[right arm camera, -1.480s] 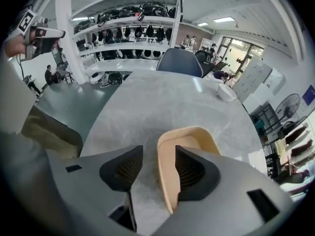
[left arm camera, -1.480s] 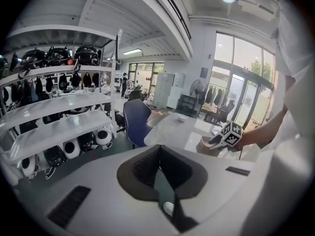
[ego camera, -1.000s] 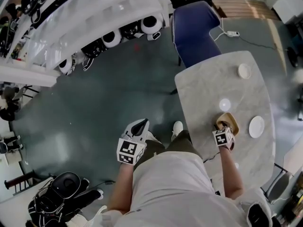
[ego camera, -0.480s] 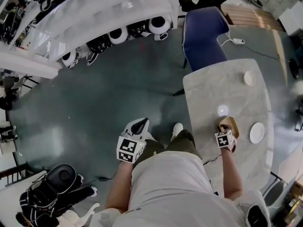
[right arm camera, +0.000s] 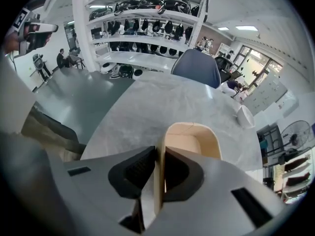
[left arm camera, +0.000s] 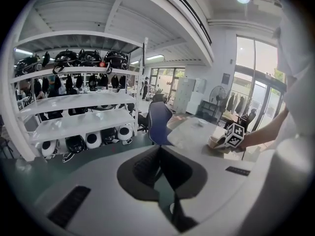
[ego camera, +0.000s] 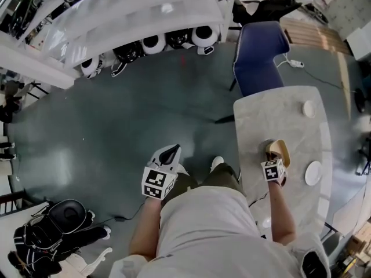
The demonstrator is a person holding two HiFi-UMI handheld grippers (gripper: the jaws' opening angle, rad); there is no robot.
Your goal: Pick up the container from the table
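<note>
The container [ego camera: 281,150] is a beige, open tub with rounded corners on the marble table [ego camera: 272,112], near its left edge. My right gripper [ego camera: 275,158] points steeply down at it. In the right gripper view its jaws are closing, and the two dark pads [right arm camera: 139,167] clamp the container's [right arm camera: 194,139] near wall between them. My left gripper [ego camera: 171,151] hangs over the grey floor, left of the person's legs and far from the table. Its jaws [left arm camera: 158,149] meet at the tips and hold nothing. The container [left arm camera: 215,141] also shows small in the left gripper view.
A white plate [ego camera: 313,172] lies right of the container and a small white bowl [ego camera: 309,108] sits at the table's far end. A blue chair [ego camera: 258,54] stands beyond the table. White shelves with helmets [ego camera: 145,22] line the far side, and a black bag [ego camera: 49,236] lies on the floor.
The right gripper and the container have shifted a little along the table, away from the white plate. The table and chair sit farther right in the head view. The left gripper stays shut.
</note>
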